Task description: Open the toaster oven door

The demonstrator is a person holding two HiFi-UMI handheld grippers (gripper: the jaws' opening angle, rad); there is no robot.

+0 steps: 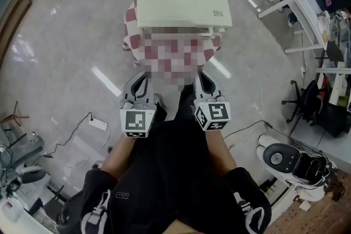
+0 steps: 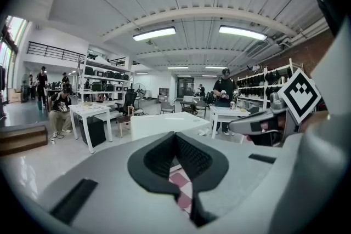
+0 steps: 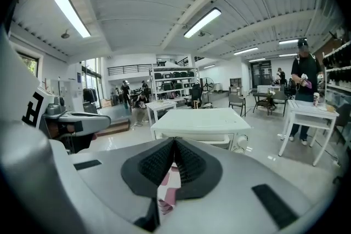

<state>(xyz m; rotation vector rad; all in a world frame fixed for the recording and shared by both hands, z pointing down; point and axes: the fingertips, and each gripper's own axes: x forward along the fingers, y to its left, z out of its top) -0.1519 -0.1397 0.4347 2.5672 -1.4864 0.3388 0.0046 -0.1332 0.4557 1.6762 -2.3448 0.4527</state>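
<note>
Two grippers, both clenched and empty: left gripper [image 1: 143, 78] and right gripper [image 1: 201, 78], near the oven [image 1: 184, 0]. Oven on checked cloth [image 1: 130, 15]; long axis crosswise, front facing the grippers. Knob [image 3: 242, 141] in right gripper view only; standing person [image 3: 303, 85] in gripper views alone. Top label [image 1: 218, 13] unreadable.

The boxy cream-white toaster oven [image 1: 184, 3] sits on a red-and-white checked cloth [image 1: 130, 22], with open glossy grey floor [image 1: 71, 52] on either side. A white power strip with its cable [image 1: 97, 124] lies low on the left. A black office chair [image 1: 304, 98] and a white table [image 1: 301, 5] crowd the right.
</note>
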